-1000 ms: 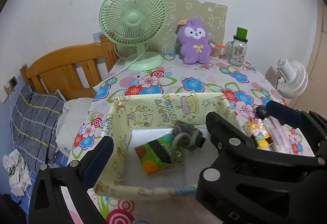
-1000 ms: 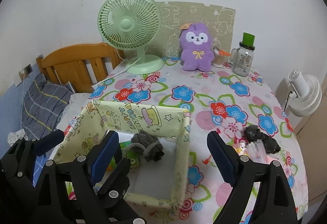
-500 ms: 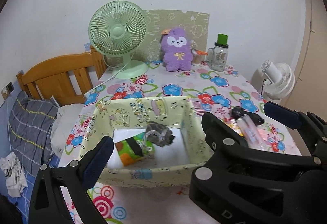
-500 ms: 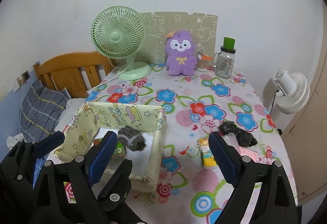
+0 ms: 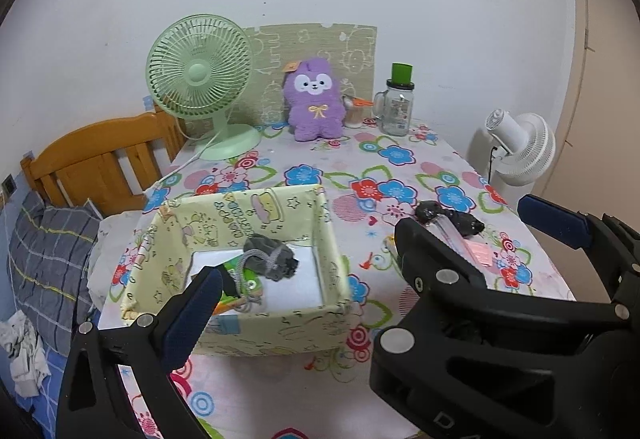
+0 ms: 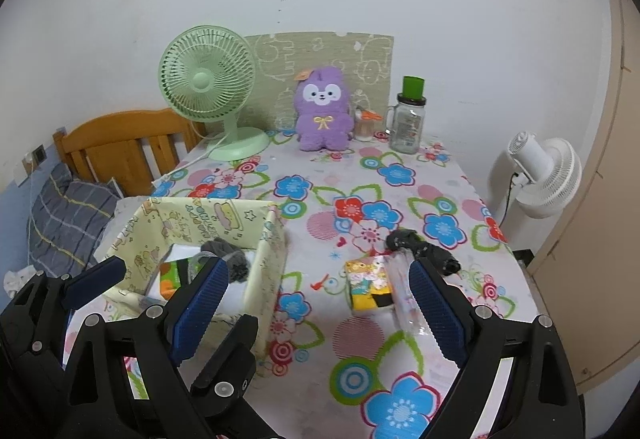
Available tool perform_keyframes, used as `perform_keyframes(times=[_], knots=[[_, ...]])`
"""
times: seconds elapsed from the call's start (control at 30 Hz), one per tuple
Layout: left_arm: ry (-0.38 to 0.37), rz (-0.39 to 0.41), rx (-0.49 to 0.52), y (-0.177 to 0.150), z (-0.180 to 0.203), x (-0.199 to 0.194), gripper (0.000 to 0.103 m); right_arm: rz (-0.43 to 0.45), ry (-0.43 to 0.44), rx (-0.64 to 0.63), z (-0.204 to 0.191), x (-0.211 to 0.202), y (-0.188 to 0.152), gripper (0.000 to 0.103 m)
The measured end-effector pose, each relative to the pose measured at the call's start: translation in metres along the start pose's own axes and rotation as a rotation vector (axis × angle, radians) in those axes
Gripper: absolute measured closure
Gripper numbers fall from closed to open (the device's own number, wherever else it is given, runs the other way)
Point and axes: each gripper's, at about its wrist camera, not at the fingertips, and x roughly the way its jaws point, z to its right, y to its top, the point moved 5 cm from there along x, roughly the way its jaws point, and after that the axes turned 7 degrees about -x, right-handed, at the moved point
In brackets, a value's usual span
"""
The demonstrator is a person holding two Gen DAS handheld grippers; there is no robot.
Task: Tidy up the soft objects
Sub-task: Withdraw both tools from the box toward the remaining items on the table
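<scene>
Looking out from the left wrist: left tool (image 5: 368, 259) hanging over the flowery bench (image 5: 404, 167), fingers spread wide apart and gripping nothing. Sitting just past it, a yellow fabric box (image 5: 308, 219) holding a gray sock bundle (image 5: 270, 259) lying on a green packet (image 5: 244, 285). Lying on the bench to the right of the box, a dark sock (image 5: 448, 217) touching a clear plastic pack (image 5: 464, 243). Standing at the far end, a purple plush toy (image 5: 316, 99) between a green fan (image 5: 200, 71) and a glass jar (image 5: 397, 107).

Looking out from the right wrist: right tool (image 6: 320, 299) also hanging with fingers wide apart, gripping nothing. Resting between the blue pads, a yellow tissue pack (image 6: 368, 285) just beside the clear plastic pack (image 6: 402, 289), with the dark sock (image 6: 424, 249) beyond. Showing at the lower left, the left tool (image 6: 132, 279) over the box (image 6: 268, 251).
</scene>
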Motion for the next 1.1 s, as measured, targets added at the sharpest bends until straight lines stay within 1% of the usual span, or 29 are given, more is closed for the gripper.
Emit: perform_keyframes(times=[0.33,0.47,0.57,0.67,0.77,1.1], knots=[[-0.041,-0.004,0.020,-0.007,0.027,0.003,0.000,-0.005,-0.026,0.019,0.025,-0.007,-0.012,0.009],[-0.062,-0.019,0.028,-0.011,0.037,0.009,0.000,-0.011,-0.045,0.021,0.034,-0.007,-0.018,0.009],[-0.052,-0.034,0.039,-0.013,0.044,0.017,0.000,-0.025,-0.048,0.034,0.043,-0.003,-0.023,0.009],[-0.064,-0.042,0.039,-0.015,0.051,0.023,0.000,-0.039,-0.044,0.050,0.051,0.003,-0.029,0.009],[-0.057,-0.040,0.039,-0.017,0.058,0.028,0.000,-0.044,-0.049,0.055,0.059,0.007,-0.032,0.009],[-0.087,-0.069,0.059,-0.024,0.082,0.049,0.000,-0.067,-0.073,0.080,0.086,0.023,-0.045,0.009]])
